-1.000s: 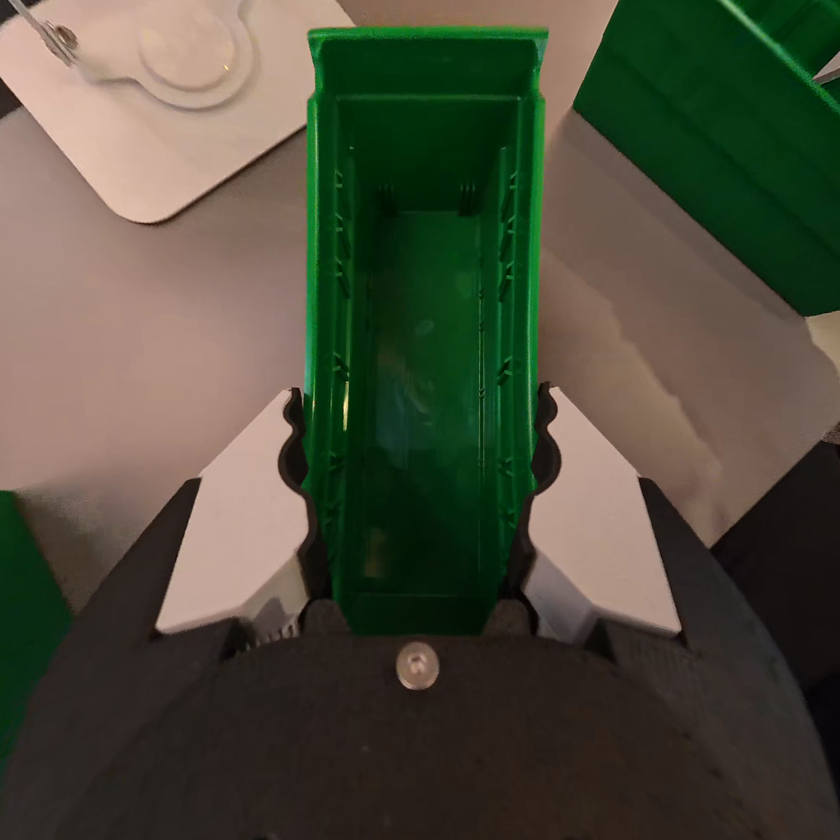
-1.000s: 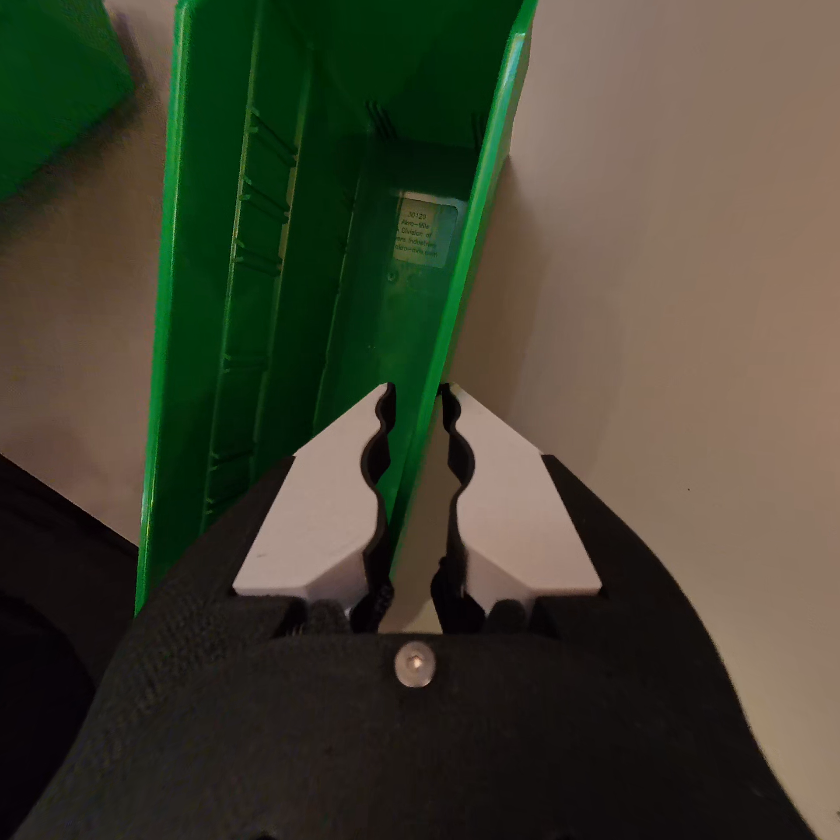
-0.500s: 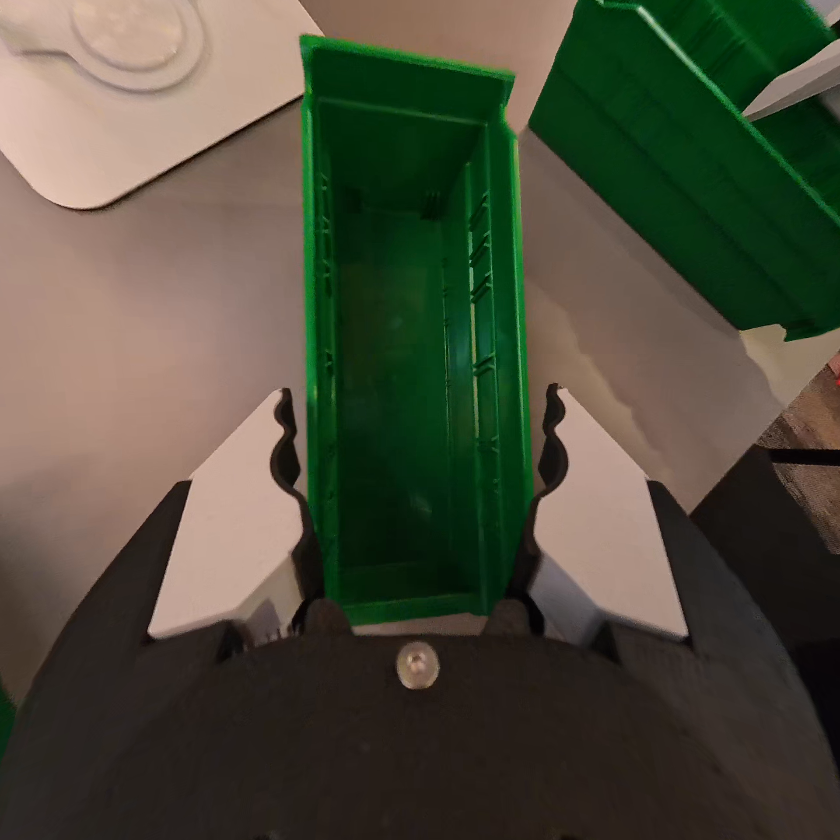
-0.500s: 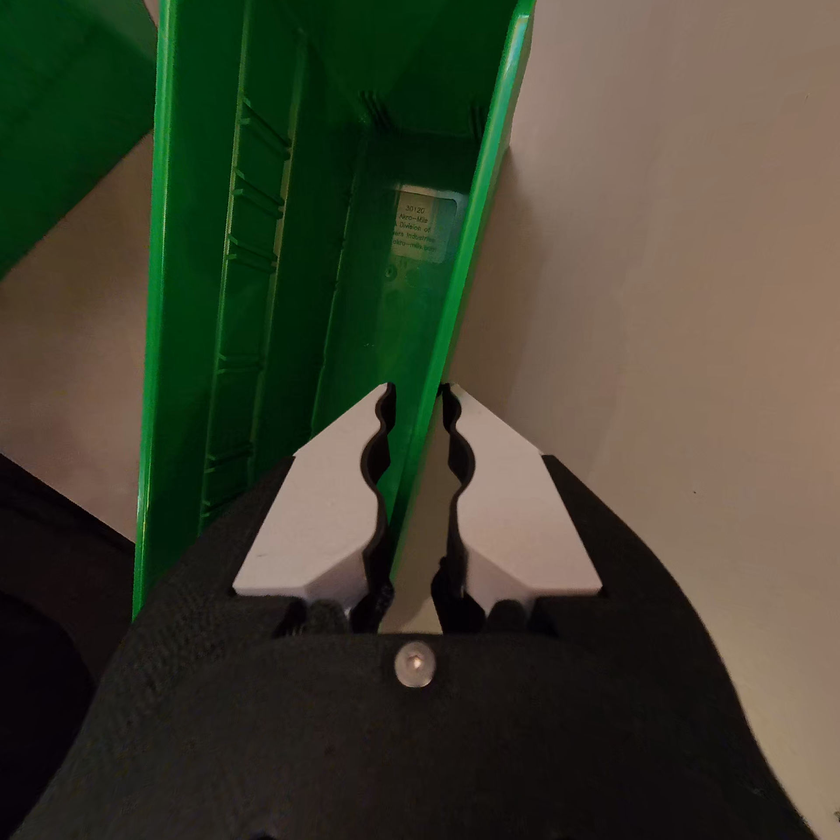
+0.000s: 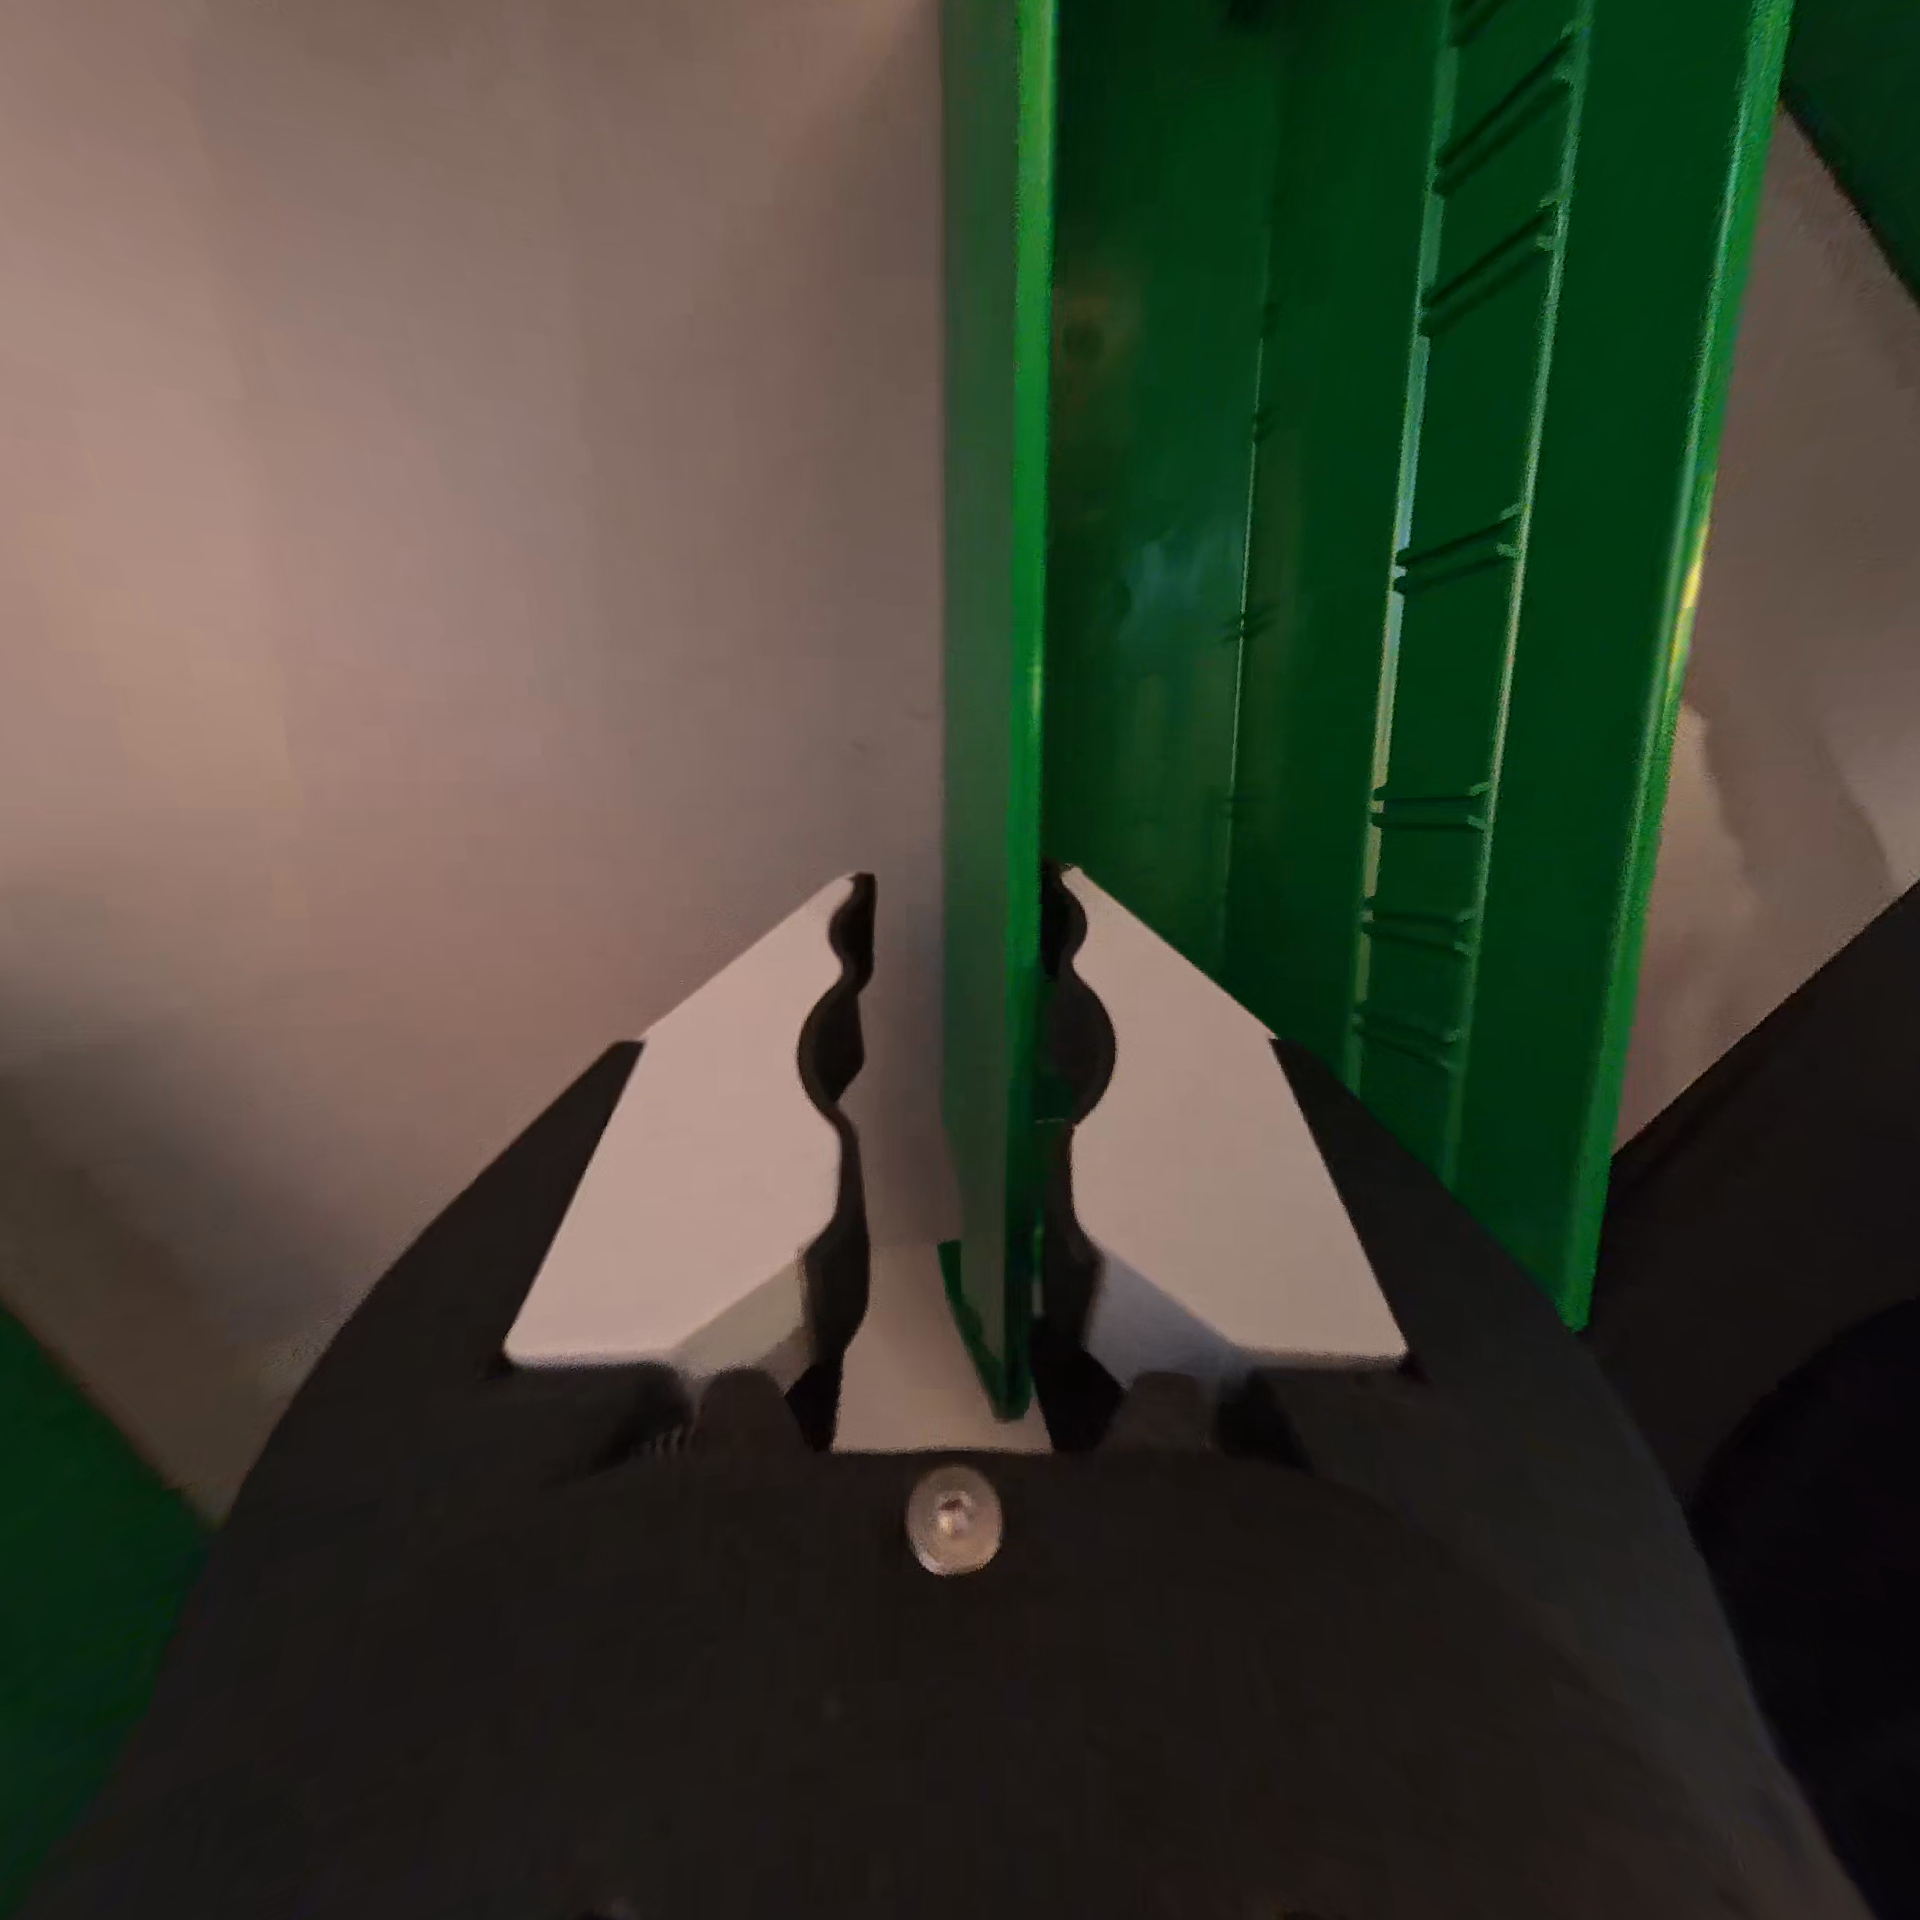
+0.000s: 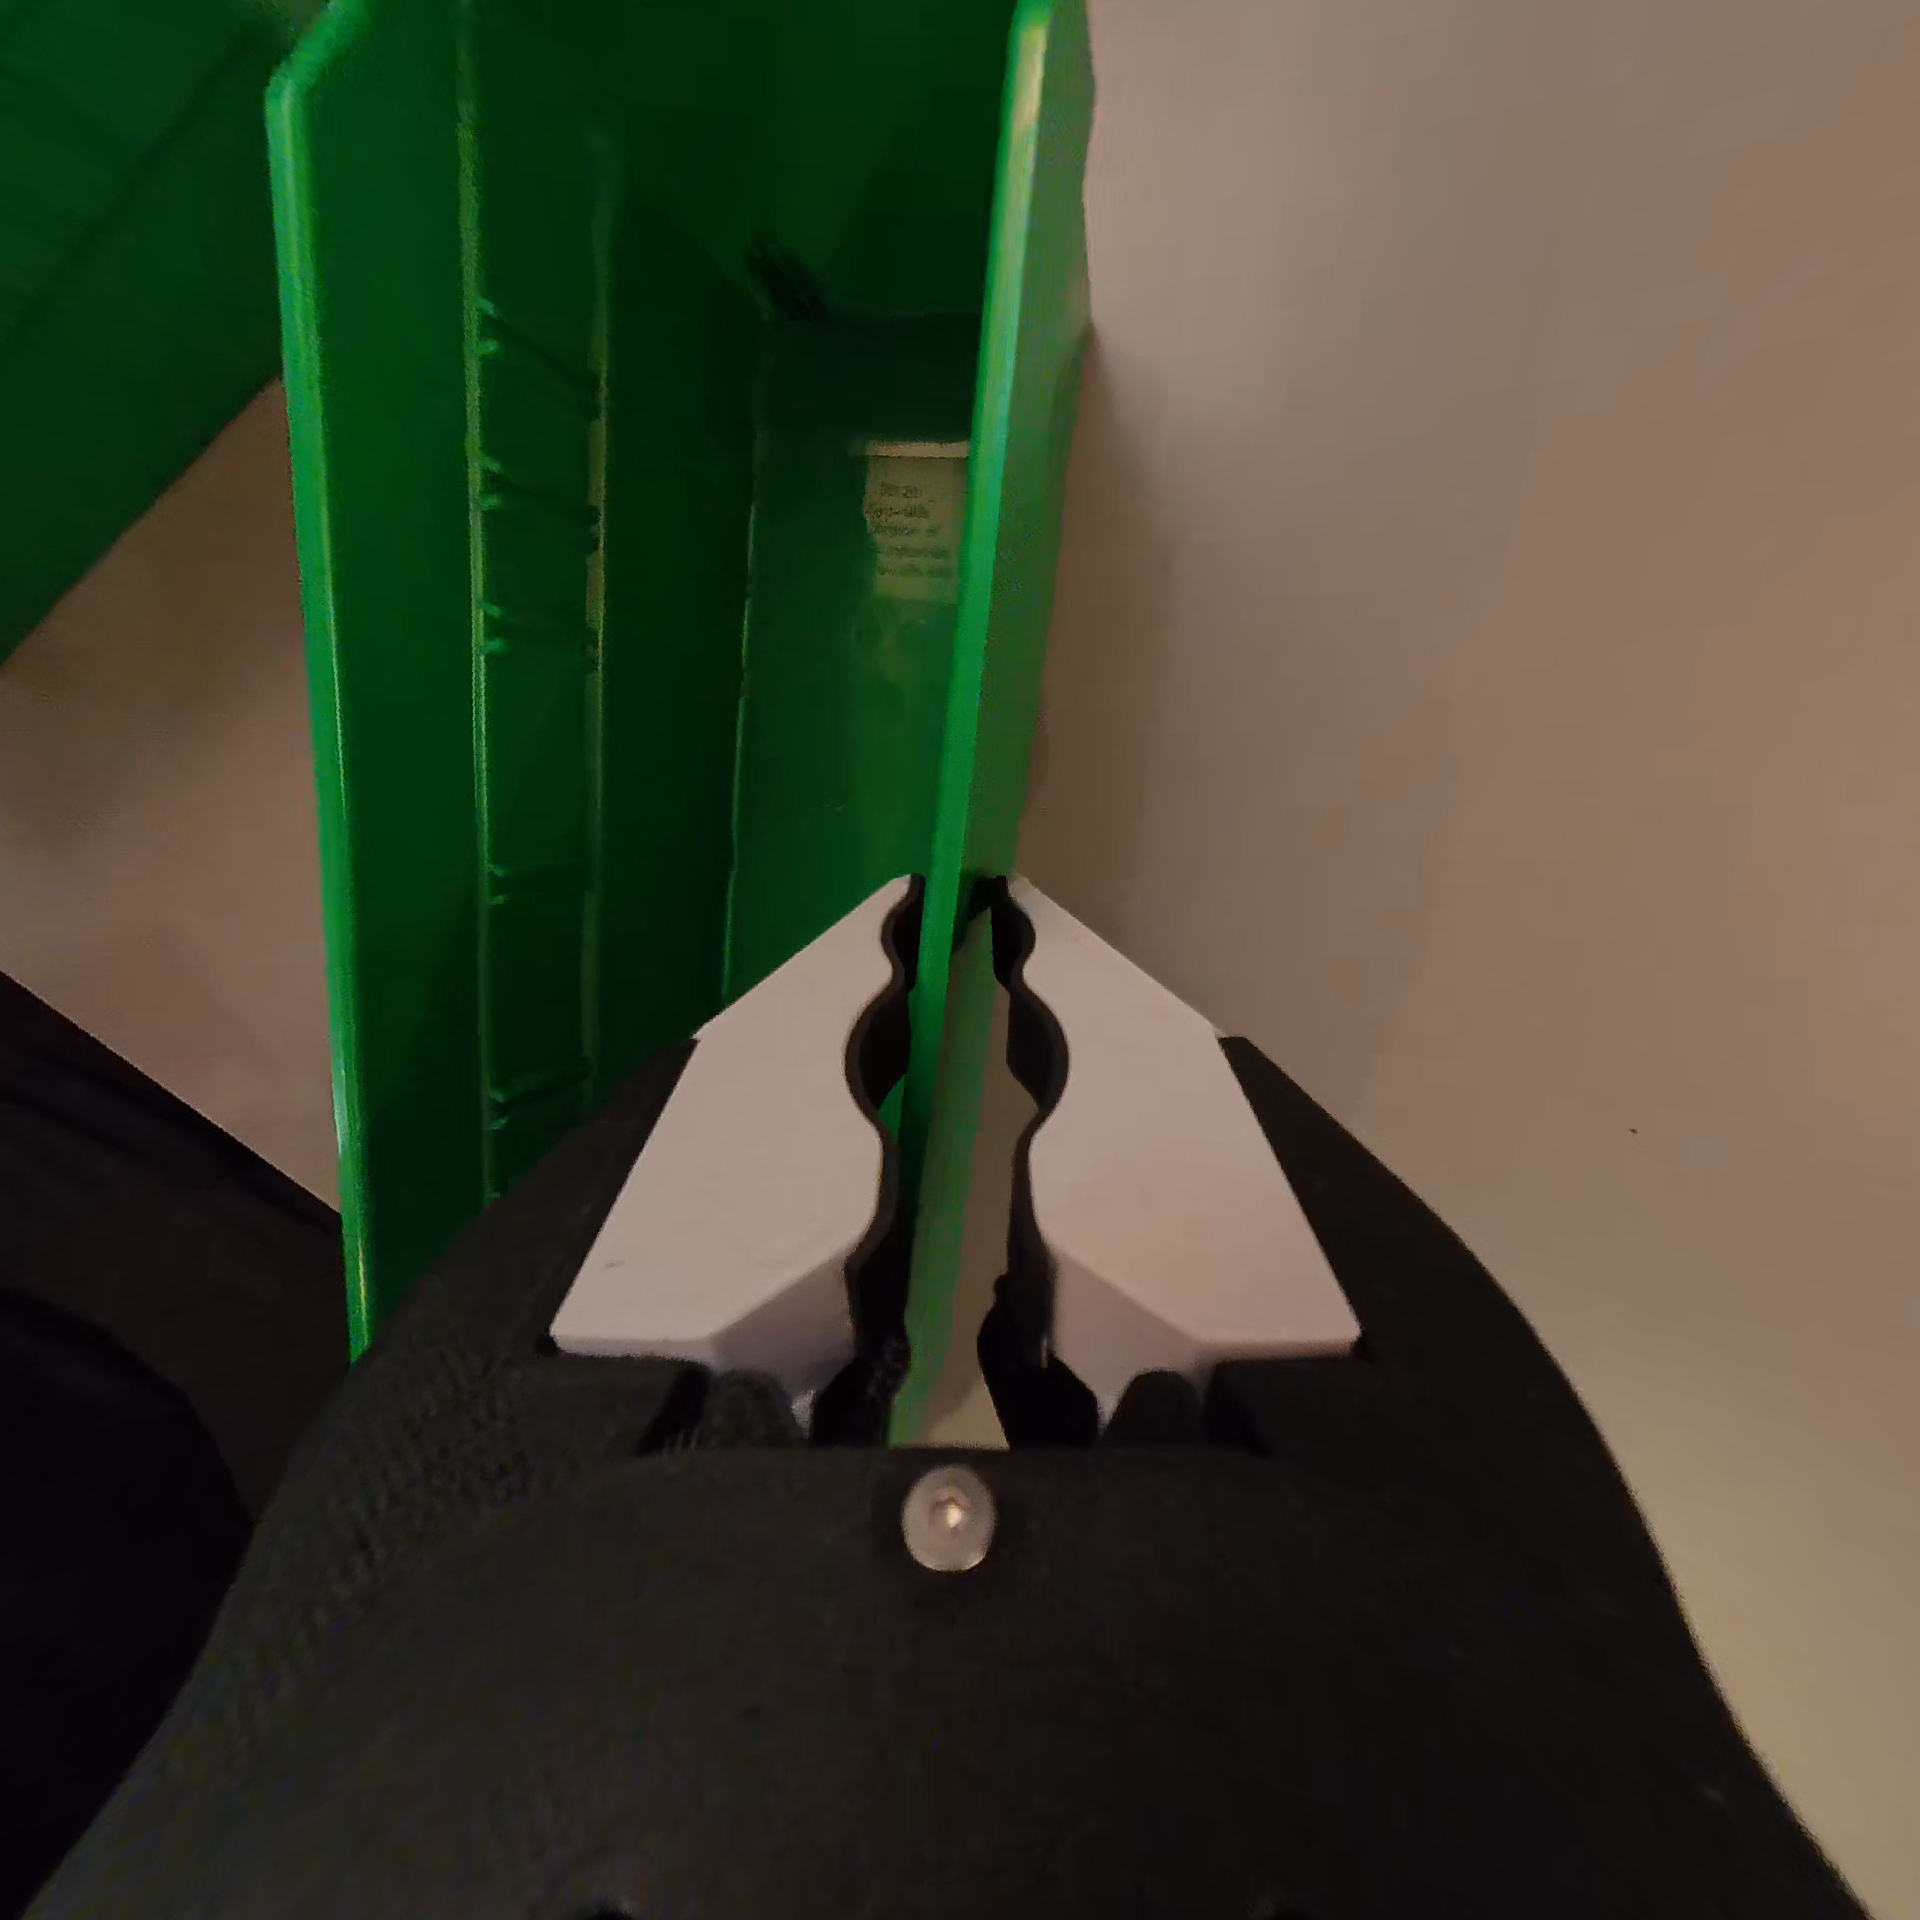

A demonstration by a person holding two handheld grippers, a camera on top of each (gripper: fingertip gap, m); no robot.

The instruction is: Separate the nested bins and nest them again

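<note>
A long green bin (image 5: 1299, 520) stands open side up on the pale table (image 5: 416, 520). My left gripper (image 5: 956, 883) straddles its left side wall. The right finger touches the wall and a narrow gap shows at the left finger, so the jaws are not clamped. In the right wrist view my right gripper (image 6: 958, 883) is shut on the right side wall of a green bin (image 6: 665, 623) with a pale label (image 6: 914, 520) on its floor. Whether this bin rests on the table (image 6: 1455, 623) is hidden.
Another green bin (image 6: 104, 312) lies at the upper left of the right wrist view. Green bin parts show at the lower left (image 5: 62, 1558) and upper right corner (image 5: 1860, 104) of the left wrist view. Dark areas (image 5: 1818, 1247) (image 6: 125, 1247) lie past the table edge.
My left gripper has moved from straddling the whole width of the bin to its left wall, and its jaws have narrowed. My right gripper keeps its hold on the bin wall.
</note>
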